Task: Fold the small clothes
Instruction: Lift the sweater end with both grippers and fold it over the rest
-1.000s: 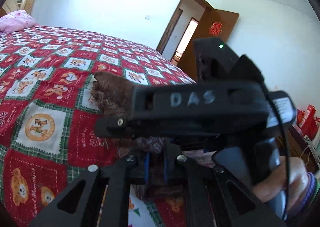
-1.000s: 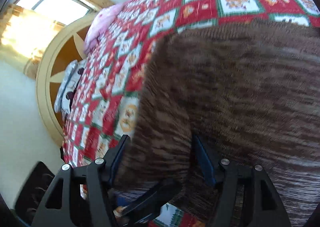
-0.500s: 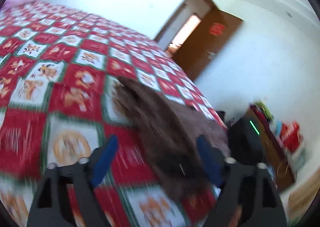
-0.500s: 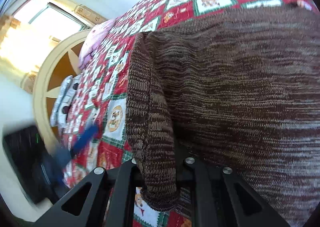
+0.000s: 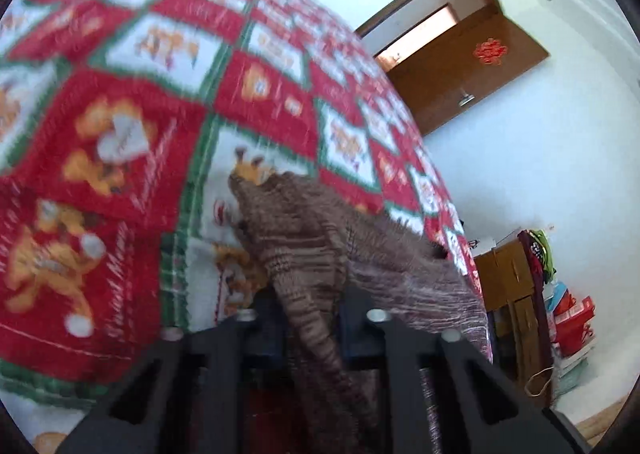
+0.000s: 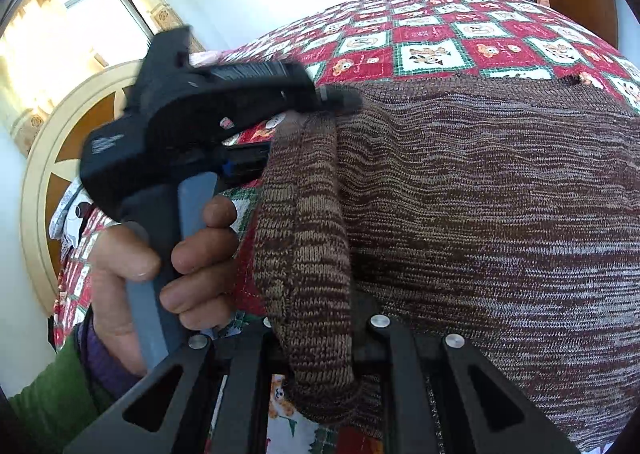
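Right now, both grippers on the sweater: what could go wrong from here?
1. The left gripper pinches only a narrow ribbed strip of the brown knit sweater; a pull could slip it free.
2. The right gripper holds a bunched sleeve, so the fold may land uneven.
3. The left gripper's body sits close above the sleeve in the right wrist view; the two tools could collide as they converge over the quilt.
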A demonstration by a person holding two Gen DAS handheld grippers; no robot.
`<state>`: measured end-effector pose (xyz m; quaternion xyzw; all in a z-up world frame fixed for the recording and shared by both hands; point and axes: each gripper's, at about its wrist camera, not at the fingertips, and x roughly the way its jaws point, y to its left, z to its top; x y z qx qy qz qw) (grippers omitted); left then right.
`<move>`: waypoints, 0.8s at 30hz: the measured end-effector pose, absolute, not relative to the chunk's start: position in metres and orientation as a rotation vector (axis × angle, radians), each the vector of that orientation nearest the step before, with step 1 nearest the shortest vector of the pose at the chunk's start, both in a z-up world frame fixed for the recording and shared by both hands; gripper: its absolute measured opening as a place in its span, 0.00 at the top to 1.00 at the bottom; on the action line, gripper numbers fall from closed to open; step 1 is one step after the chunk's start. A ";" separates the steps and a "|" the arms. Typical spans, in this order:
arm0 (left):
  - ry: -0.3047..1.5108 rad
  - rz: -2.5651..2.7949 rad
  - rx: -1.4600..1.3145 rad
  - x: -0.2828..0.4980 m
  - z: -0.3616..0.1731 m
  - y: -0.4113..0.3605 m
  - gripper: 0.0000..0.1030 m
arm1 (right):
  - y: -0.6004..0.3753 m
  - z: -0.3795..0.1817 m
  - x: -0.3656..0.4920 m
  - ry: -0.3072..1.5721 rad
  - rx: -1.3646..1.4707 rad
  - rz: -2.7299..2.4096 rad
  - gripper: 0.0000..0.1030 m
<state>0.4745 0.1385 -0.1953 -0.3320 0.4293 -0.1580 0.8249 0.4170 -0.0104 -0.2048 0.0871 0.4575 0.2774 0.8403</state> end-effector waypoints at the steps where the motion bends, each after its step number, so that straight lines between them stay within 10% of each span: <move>1: 0.898 -0.331 -0.710 0.472 -0.194 0.138 0.82 | -0.011 -0.205 0.417 0.965 0.187 0.586 0.89; 24: 0.823 -0.438 -0.404 0.490 -0.102 -0.010 0.85 | -0.167 -0.149 0.403 0.810 0.617 0.502 0.90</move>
